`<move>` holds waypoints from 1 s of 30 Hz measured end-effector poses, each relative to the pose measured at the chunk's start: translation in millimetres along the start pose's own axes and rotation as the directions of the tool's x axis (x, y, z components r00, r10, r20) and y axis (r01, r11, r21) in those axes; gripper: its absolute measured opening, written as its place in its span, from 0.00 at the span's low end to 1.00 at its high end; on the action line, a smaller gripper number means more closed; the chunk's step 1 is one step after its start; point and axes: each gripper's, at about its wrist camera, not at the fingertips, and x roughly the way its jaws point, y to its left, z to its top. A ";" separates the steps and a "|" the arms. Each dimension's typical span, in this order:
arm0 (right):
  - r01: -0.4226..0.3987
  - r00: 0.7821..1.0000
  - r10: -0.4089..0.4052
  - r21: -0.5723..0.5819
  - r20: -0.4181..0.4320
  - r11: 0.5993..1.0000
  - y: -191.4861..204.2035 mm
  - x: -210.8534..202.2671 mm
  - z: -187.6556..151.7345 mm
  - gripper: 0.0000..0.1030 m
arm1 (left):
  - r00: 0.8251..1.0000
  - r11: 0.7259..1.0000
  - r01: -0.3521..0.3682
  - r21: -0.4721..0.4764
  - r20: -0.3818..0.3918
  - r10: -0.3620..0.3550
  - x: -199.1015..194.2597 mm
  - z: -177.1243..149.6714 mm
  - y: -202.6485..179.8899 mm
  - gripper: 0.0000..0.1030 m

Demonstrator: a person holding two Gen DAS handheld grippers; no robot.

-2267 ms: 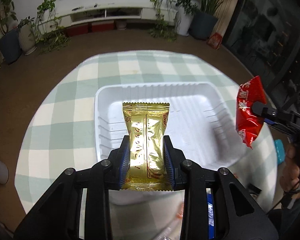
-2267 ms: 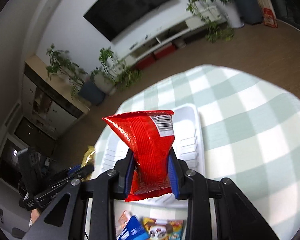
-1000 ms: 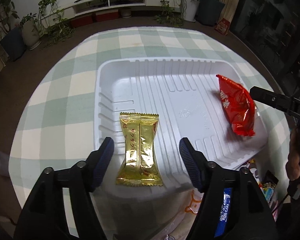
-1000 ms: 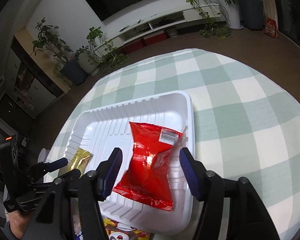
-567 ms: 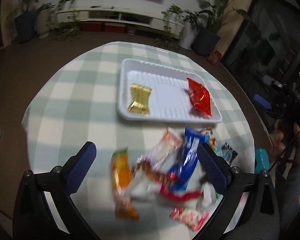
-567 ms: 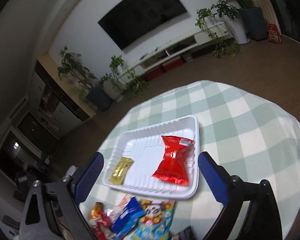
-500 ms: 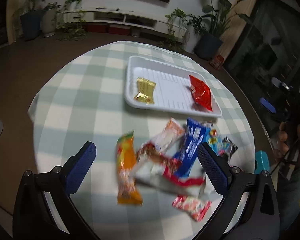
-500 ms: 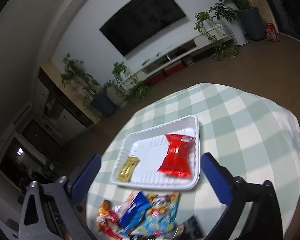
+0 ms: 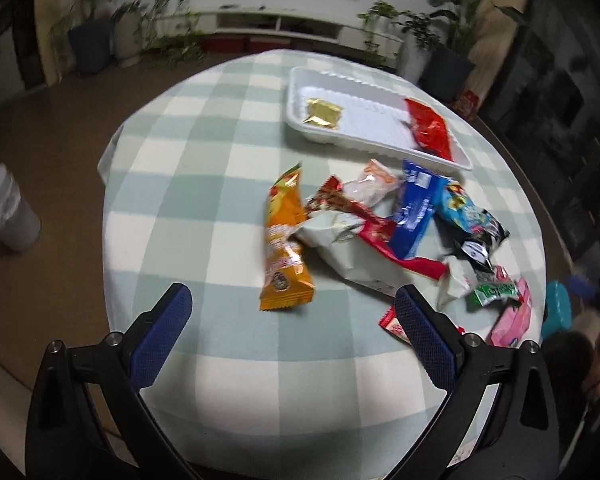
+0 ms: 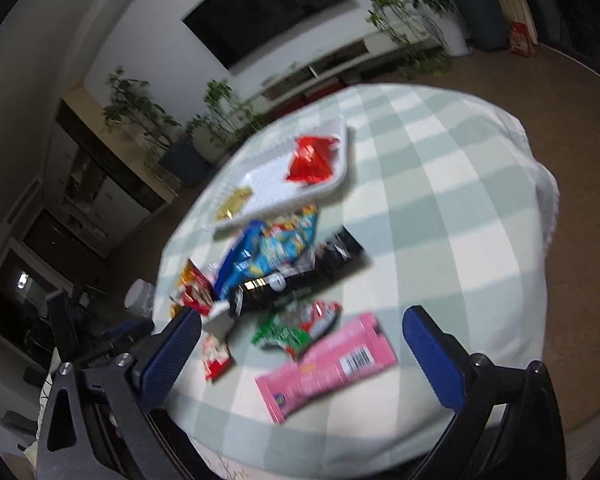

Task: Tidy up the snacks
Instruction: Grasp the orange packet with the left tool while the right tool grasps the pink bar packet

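Note:
A white tray (image 9: 364, 142) at the far side of the round checked table holds a gold packet (image 9: 323, 111) at its left end and a red packet (image 9: 429, 129) at its right end. The tray (image 10: 342, 152), red packet (image 10: 313, 160) and gold packet (image 10: 234, 202) also show in the right wrist view. Several loose snacks lie in front of it: an orange bag (image 9: 284, 240), a blue bar (image 9: 414, 210), a pink bar (image 10: 328, 366). My left gripper (image 9: 292, 316) and right gripper (image 10: 300, 340) are both open, empty, and held back above the table's near edge.
The green-and-white checked cloth (image 9: 204, 200) covers a round table. A white cup (image 9: 6, 208) stands on the floor at left. A teal object (image 9: 556, 312) sits by the table's right edge. Potted plants and a TV shelf line the far wall.
Both grippers let go of their packets into the tray, opened wide and drew back and up from the tray. The loose snack pile has come into view.

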 end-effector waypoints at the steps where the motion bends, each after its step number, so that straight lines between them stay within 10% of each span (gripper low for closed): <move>1: 0.027 0.999 -0.026 0.020 -0.032 0.999 -2.0 1.7 -4.8 0.98 | 1.000 1.000 0.006 -0.029 -0.019 -0.006 5.1 2.4 6.7 1.00; 9: 0.051 0.984 -0.037 0.076 -0.173 0.996 5.5 36.0 -47.5 0.80 | 0.997 0.997 -0.045 0.070 -0.062 0.049 24.0 19.8 5.8 0.99; 20: 0.098 0.983 -0.094 0.018 -0.159 0.995 12.5 43.1 -54.4 0.78 | 0.984 0.982 -0.134 0.131 -0.098 0.147 63.8 31.7 3.9 0.91; 25: 0.113 0.981 -0.113 -0.007 -0.156 0.994 15.2 46.5 -56.3 0.78 | 0.980 0.979 -0.145 0.142 -0.116 0.162 78.4 44.0 7.4 0.56; 30: 0.118 0.981 -0.119 -0.011 -0.151 0.993 17.3 48.4 -58.3 0.78 | 0.977 0.971 -0.146 0.188 -0.126 0.172 89.5 47.3 3.4 0.43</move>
